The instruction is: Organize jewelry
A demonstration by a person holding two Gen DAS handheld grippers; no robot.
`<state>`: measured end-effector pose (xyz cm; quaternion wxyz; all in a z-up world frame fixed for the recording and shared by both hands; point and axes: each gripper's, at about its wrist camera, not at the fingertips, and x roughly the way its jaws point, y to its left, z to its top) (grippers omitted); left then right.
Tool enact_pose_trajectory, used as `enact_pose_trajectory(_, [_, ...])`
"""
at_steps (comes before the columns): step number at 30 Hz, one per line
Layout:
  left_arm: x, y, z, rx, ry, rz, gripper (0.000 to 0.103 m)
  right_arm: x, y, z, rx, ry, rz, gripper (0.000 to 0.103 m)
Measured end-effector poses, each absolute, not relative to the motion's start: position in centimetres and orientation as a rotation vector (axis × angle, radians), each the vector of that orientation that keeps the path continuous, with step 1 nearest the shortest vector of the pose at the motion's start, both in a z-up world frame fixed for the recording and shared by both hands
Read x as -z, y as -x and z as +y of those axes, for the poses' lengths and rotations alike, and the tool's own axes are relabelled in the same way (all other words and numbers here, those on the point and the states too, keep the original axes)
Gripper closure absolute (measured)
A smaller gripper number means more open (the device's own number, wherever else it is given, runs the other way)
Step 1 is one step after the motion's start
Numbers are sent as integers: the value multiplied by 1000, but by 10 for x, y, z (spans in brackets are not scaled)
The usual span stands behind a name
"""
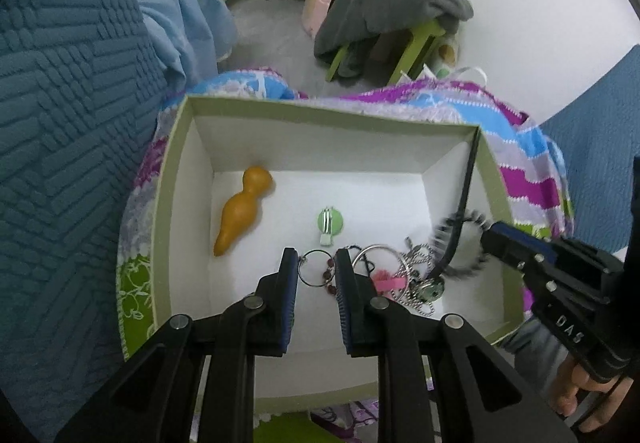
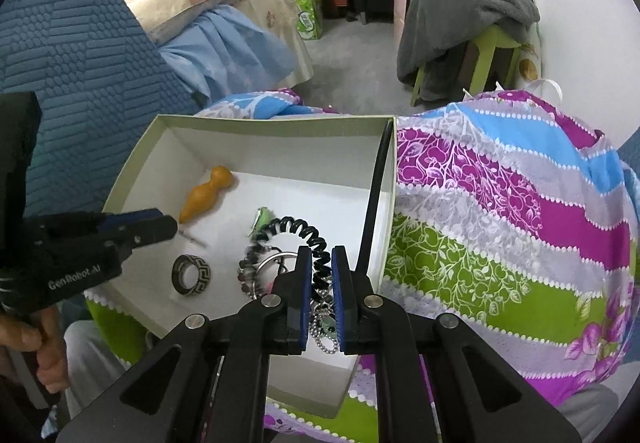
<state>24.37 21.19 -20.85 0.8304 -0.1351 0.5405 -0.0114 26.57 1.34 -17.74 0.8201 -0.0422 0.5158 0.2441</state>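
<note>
A green-rimmed white box (image 1: 176,171) holds the jewelry. My left gripper (image 1: 317,263) is open, its fingers on either side of a thin metal hoop earring (image 1: 316,267). My right gripper (image 2: 321,263) is shut on a black spiral hair tie (image 2: 296,231) and holds it above the tangled heap of chains and bangles (image 1: 412,279). It shows in the left wrist view (image 1: 486,239) with the blurred tie (image 1: 460,243). An orange gourd-shaped piece (image 1: 242,209), a green round clip (image 1: 330,222) and a black patterned ring (image 2: 191,276) lie on the box floor.
The box rests on a floral purple, blue and green cloth (image 2: 500,211). A black stick (image 2: 376,199) leans along the box's right wall. A blue quilted surface (image 1: 60,123) lies left. A green stool draped with grey clothes (image 2: 464,23) stands behind.
</note>
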Motion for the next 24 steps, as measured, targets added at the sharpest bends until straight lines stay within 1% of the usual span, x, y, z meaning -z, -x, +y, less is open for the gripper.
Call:
enact_pose_trajectory(1, [204,-243,212,23,291,1141,84,176,-266,13,-523,89,1099,89])
enact_pose_trajectory(2, [200,-242,212,13,292,1138,84,172,-264,13,-527,92,1097,79])
enact_pose_trajectory(3, [196,-241,212,6,293,1137,82,170,-264,12,-529,93,1092,76])
enact_pose_trajectory(4, [191,-241,211,5,296,1134,78,167,-263,11,-530,92,1084,76])
enact_pose_trajectory(6, [179,-237,211,-18,295,1117,52,161,-262,9,-535,91,1079,76])
enact_pose_trajectory(7, [170,-234,211,-23,295,1096,48,156,-262,7,-538,90,1075,76])
enact_pose_trajectory(9, [154,-229,211,-26,297,1060,44,145,-260,5,-547,86,1053,75])
enact_pose_trajectory(10, [145,-227,209,-26,294,1049,39,137,-260,2,-549,87,1035,73])
enact_pose_trajectory(12, [128,-222,207,-53,278,1024,34,124,-259,-2,-545,84,1008,70])
enact_pose_trajectory(14, [109,-216,204,-73,262,997,33,107,-257,-7,-549,77,973,66])
enact_pose_trajectory(19, [58,-198,193,-124,181,931,33,60,-250,-18,-558,75,886,65])
enact_pose_trajectory(21, [34,-187,187,-130,175,890,33,38,-245,-25,-554,69,844,63])
enact_pose_trajectory(22, [25,-183,184,-133,176,871,33,28,-241,-28,-555,66,823,60])
enact_pose_trajectory(23, [16,-178,182,-137,173,855,32,20,-238,-31,-554,64,805,54])
enact_pose_trajectory(24, [6,-172,179,-141,168,838,29,9,-233,-35,-551,63,780,50])
